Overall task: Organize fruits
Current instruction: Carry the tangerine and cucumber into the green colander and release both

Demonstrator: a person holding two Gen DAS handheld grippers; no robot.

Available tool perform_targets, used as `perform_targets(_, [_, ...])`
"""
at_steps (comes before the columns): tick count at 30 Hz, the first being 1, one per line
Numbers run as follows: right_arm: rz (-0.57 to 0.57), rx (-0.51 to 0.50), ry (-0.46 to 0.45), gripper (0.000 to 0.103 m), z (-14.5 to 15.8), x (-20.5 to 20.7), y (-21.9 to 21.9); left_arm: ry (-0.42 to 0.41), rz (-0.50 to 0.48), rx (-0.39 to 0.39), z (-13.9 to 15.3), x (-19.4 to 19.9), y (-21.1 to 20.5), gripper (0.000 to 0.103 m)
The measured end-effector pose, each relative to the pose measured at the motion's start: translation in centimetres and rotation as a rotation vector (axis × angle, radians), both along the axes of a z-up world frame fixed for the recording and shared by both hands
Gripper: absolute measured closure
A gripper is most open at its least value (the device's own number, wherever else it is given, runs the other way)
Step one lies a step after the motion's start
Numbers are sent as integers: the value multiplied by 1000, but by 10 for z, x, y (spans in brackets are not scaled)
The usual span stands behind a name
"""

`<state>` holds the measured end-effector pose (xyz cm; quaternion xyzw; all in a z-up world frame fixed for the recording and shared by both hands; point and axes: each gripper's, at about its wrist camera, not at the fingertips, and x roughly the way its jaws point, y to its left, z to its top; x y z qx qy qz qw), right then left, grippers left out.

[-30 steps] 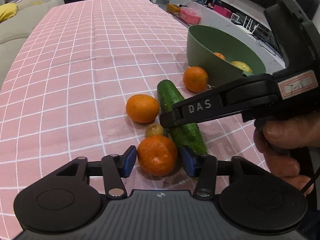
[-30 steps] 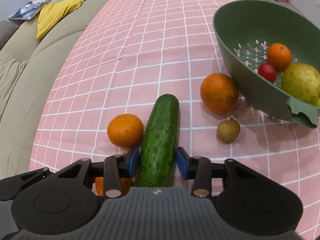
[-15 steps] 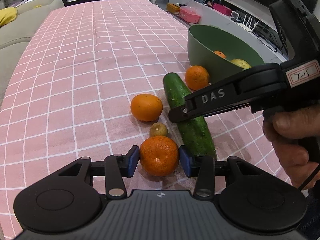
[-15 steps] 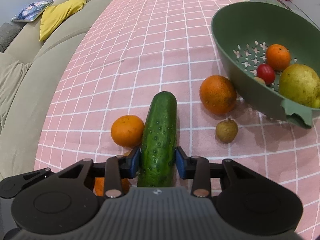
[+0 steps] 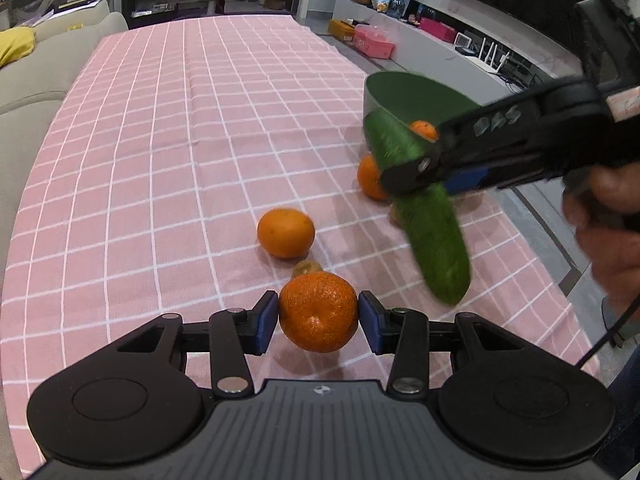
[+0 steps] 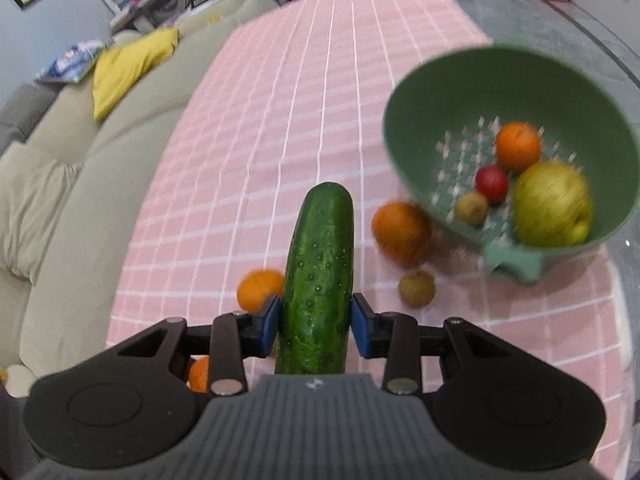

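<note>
Left gripper (image 5: 319,317), nearest the left wrist camera: blue finger pads (image 5: 267,321) closed in on a mandarin (image 5: 318,312), one pad against each side, the fruit held between them above the pink checked surface (image 5: 160,160). Just beyond the mandarin a small brownish fruit (image 5: 306,267) lies on the cloth, mostly hidden behind it. A little farther and to the left, a second orange (image 5: 285,233) sits on the surface by itself. To the right, the right gripper (image 6: 316,322) has its fingers clamped on a cucumber (image 6: 320,276) at its near part; the cucumber is lifted clear of the surface, tilted, with its free end pointing away toward the far side in the right wrist view and blurred in the left wrist view. The right hand (image 5: 612,240) grips the handle at the right edge. Below the cucumber, on the surface: an orange (image 6: 401,233) near the bowl's near-left side, and another small brown fruit (image 6: 416,288) just nearer than it. Farther right stands the green colander bowl (image 6: 440,92), holding an orange (image 6: 517,146), a small red fruit (image 6: 491,184), a small brown fruit (image 6: 472,208) and a large yellow-green fruit (image 6: 552,204). Far left, a beige sofa (image 6: 60,184) with a yellow cushion (image 6: 128,64) runs beside the surface.
</note>
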<state>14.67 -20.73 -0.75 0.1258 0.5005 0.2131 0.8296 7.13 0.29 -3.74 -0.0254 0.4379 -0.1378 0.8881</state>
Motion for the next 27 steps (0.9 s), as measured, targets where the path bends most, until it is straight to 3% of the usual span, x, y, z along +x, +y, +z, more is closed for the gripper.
perform_targets(7, [-106,54,-67,68,37,16,-51,-30,-25,2,19,23,-21,54])
perform_targets(13, [-208,73,-85,68,50,39,-93,-85,-92,35,45,62,-55,53])
perform_targets(23, [-324,107,-89,68,45,72,-132,-113,-200,146,52,132,-118,54])
perform_targets(27, [-356,118,-92,68,38,87,-137,-120,-258,229,46,154,-139,53])
